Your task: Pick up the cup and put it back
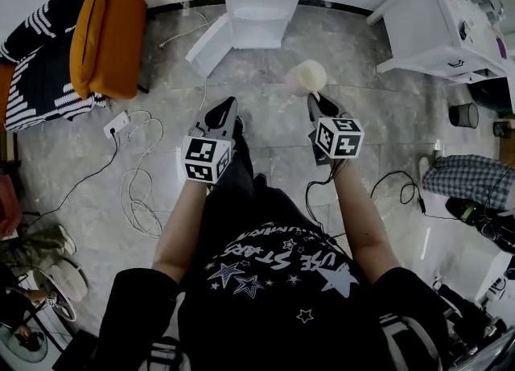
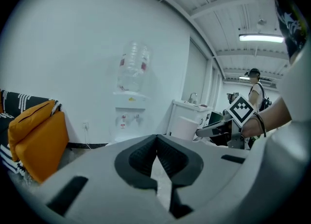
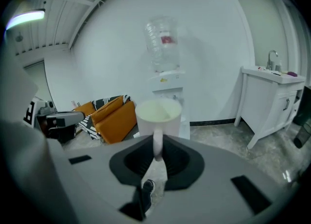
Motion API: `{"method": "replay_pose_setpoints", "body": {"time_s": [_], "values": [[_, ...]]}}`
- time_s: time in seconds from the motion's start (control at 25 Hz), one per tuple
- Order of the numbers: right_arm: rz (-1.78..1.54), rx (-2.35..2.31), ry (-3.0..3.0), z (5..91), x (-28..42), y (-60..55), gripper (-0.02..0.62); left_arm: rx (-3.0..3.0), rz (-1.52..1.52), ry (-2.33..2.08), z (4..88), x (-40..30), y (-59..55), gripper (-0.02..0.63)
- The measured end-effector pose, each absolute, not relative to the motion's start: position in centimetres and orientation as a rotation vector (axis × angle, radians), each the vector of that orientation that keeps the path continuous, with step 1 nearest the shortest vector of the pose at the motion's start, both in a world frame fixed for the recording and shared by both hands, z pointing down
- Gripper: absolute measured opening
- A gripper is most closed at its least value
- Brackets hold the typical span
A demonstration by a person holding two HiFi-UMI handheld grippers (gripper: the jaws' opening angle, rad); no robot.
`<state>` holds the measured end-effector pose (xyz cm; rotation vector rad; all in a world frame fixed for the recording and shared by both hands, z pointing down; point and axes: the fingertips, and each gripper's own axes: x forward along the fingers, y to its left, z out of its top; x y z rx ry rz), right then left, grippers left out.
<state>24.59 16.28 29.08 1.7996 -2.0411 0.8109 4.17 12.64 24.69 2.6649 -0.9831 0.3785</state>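
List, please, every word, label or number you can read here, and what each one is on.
"USE STARS", upside down and creased, so uncertain: black shirt.
Red label on the water bottle: too blurred to read.
Yellow label on the dispenser: too small.
Square markers: patterns, no text.
Cup: no print visible.

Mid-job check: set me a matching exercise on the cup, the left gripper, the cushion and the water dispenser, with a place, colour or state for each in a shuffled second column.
Things:
1. cup
2. left gripper
3. cushion
4. water dispenser

Descriptions:
A. white, with a clear bottle on top
B. orange, beside black-and-white striped fabric
C. held in the right gripper
D. fingers together, nothing between them

Pairs: 1-C, 2-D, 3-B, 4-A
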Motion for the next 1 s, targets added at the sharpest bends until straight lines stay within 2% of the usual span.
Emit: {"method": "replay_pose_setpoints", "body": {"time_s": [0.6, 1.0], "values": [[0.752, 1.851, -2.079, 26.7, 22.5, 22.2, 0.046, 2.770, 0.398, -0.944, 21.0, 3.4, 16.9, 0.009], [0.736, 1.801, -2.043, 27.8, 22.2, 21.1, 0.046, 2.668, 0.390, -1.101, 22.9, -1.4, 15.8, 0.009]]}}
